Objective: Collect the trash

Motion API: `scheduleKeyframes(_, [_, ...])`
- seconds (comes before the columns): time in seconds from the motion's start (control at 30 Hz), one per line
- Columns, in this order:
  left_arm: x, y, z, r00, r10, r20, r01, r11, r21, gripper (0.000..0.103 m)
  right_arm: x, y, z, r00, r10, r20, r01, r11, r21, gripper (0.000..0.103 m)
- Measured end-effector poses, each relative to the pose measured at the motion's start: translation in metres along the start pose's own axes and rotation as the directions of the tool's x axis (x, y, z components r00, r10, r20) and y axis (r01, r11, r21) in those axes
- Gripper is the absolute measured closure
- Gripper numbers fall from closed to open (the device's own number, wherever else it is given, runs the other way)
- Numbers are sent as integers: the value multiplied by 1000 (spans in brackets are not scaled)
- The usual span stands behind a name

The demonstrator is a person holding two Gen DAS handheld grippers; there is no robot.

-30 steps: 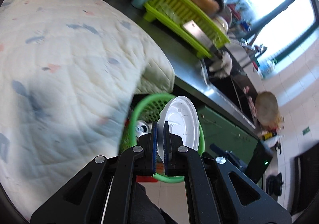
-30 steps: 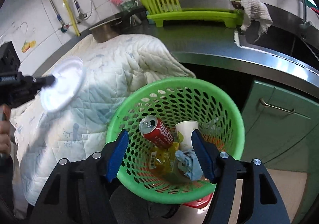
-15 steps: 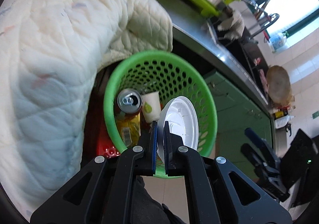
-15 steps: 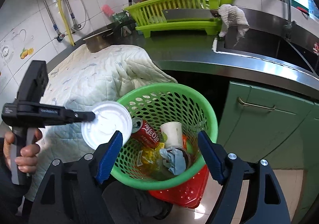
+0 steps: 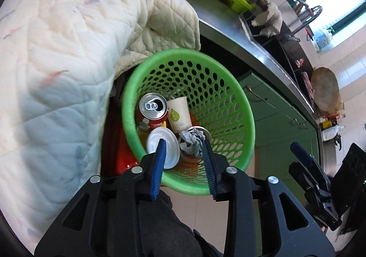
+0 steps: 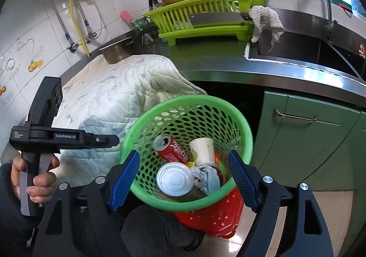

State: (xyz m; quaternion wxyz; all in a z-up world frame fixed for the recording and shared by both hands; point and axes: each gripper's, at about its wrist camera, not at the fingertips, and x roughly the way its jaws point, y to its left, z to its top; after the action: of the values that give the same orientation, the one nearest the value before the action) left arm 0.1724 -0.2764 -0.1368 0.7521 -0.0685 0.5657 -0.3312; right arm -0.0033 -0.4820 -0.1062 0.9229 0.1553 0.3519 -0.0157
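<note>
A green perforated basket (image 5: 249,119) (image 6: 247,133) stands on the floor below the counter. In it lie a red drink can (image 5: 153,106) (image 6: 171,147), a white paper cup (image 5: 179,113) (image 6: 202,150), crumpled paper (image 5: 192,140) (image 6: 205,177) and a white plastic lid (image 5: 169,154) (image 6: 175,178). My left gripper (image 5: 182,145) (image 6: 115,140) hangs over the basket's near rim. Its jaws are opening, with nothing between the pads and the lid loose below them. My right gripper (image 6: 183,156) stands open above the basket, holding nothing.
A quilted white cloth (image 5: 68,51) drapes over the counter's left end, beside the basket. A steel counter (image 6: 228,62) carries a green dish rack (image 6: 205,19), a pot (image 6: 116,51) and a sink (image 6: 297,46). Green cabinet doors (image 6: 308,138) stand right of the basket; a red plastic item (image 6: 217,218) lies beneath.
The left gripper came down over the basket and opened. The white lid it held has dropped in among the trash. The right gripper's jaws widened slightly.
</note>
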Motion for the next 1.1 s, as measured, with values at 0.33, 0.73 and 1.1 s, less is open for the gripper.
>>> scheduleKeyframes(0.33, [-76,18,-8,979,124,160,-125,992,-6,40,-3,41,8,998,52,16,-51,996,-71,23])
scheduleKeyframes(0.73, [-160,52,-31,870,332,366,-324,942,-85,15,5,99,24,990,138,20,-133,979,-155,17])
scheduleKeyframes(1.1, [-217,71,-58,697,533,480,-530,834,-156,6,12,148,40,983,182,22,-173,960,-218,13])
